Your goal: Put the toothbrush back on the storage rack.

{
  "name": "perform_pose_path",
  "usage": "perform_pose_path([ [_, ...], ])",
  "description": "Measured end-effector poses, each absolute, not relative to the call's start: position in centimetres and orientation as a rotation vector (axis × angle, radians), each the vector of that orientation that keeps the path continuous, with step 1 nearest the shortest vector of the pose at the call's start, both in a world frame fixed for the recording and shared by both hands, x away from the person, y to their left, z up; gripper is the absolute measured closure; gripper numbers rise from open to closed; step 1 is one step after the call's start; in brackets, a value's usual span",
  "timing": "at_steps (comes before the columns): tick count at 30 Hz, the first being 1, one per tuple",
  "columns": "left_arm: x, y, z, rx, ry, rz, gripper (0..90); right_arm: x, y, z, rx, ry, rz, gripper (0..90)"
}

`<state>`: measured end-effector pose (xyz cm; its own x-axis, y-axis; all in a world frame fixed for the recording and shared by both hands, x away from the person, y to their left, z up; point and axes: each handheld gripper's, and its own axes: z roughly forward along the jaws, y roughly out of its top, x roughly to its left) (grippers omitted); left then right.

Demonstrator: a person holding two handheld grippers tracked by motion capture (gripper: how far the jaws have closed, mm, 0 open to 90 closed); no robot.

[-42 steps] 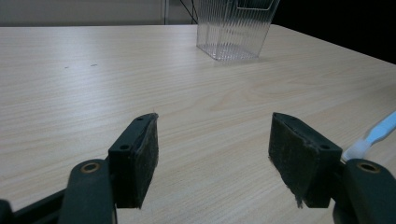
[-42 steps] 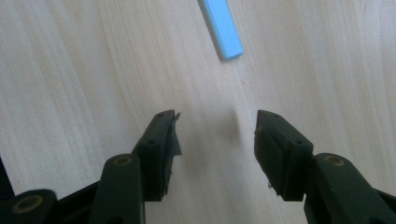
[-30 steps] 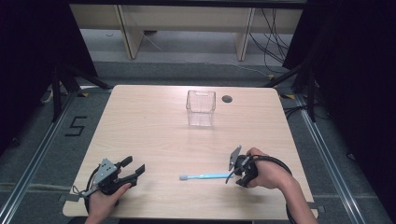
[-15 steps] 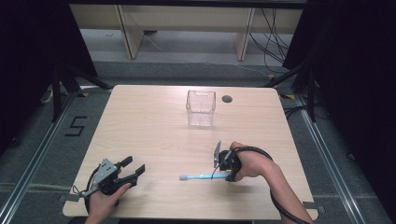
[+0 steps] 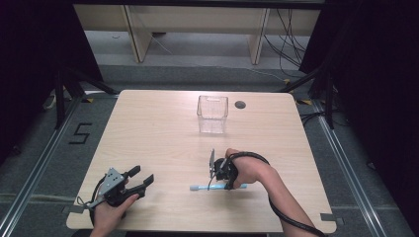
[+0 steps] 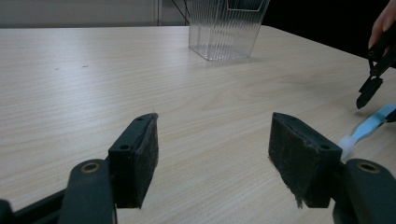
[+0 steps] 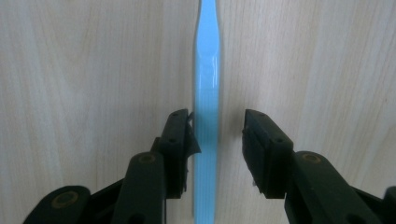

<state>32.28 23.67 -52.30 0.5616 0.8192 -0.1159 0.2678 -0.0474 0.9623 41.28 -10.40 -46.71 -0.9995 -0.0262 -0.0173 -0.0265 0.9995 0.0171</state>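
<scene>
Nearest me, my left hand-held gripper (image 5: 141, 178) rests at the near left corner of the counter (image 5: 148, 128), at about 7 o'clock from the counter's middle. Its jaws stand spread with nothing between them; in the left gripper view the two pads (image 6: 140, 161) frame bare wood. This hand is idle for now.

Further right, at about 5 o'clock, my right hand-held gripper (image 7: 217, 140) points down over the blue toothbrush (image 5: 217, 187). The toothbrush lies flat on the counter, its white bristle end toward 9 o'clock. In the right gripper view the handle (image 7: 207, 107) runs straight up between my jaws. The jaws have just been closing around it and now stand half spread. The left pad looks to be at the handle's edge; a clear gap remains at the right pad. So the handle is straddled but not yet pinched.

Farthest off, at 12 o'clock, the clear plastic container (image 5: 212, 114) stands upright and looks empty. A small dark round mark (image 5: 240, 104) sits just to its right.

Status, as I judge it: approach done, alignment good, grasp under way. Left to do: finish the squeeze, lift the toothbrush, carry it toward 12 o'clock, presumably into the container. Nothing has been placed yet.
</scene>
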Motion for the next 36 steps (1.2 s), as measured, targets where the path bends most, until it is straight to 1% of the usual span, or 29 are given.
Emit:
perform_pose_path([
  [8,32.3,23.6,-52.3,1.604,0.941,0.575,32.8,41.4,-9.8,-47.3,-0.081,3.128,0.048,66.2],
  [13,32.2,23.6,-52.3,1.606,0.949,0.57,32.8,41.3,-9.3,-47.1,-0.038,3.152,0.04,67.7],
  [15,32.2,23.6,-52.3,1.606,0.946,0.572,32.8,41.6,-9.1,-47.3,-0.129,3.144,0.051,68.5],
  [17,32.2,23.7,-52.3,1.605,0.945,0.57,32.8,41.4,-8.9,-47.4,-0.104,3.154,0.045,69.7],
  [24,32.2,23.7,-52.3,1.605,0.942,0.571,32.8,41.3,-8.6,-47.4,-0.062,3.152,0.04,70.4],
  [27,32.3,23.7,-52.3,1.602,0.935,0.569,32.8,41.5,-8.4,-47.5,-0.115,3.145,0.055,70.7],
  [33,32.3,23.7,-52.3,1.603,0.929,0.573,32.8,41.5,-8.1,-47.5,-0.114,3.153,0.061,71.8],
  [35,32.3,23.7,-52.3,1.603,0.929,0.572,32.7,41.3,-8.0,-47.5,-0.065,3.161,0.057,72.1],
  [36,32.3,23.7,-52.3,1.605,0.931,0.572,32.8,41.5,-7.8,-47.5,-0.108,3.16,0.048,72.4],
])
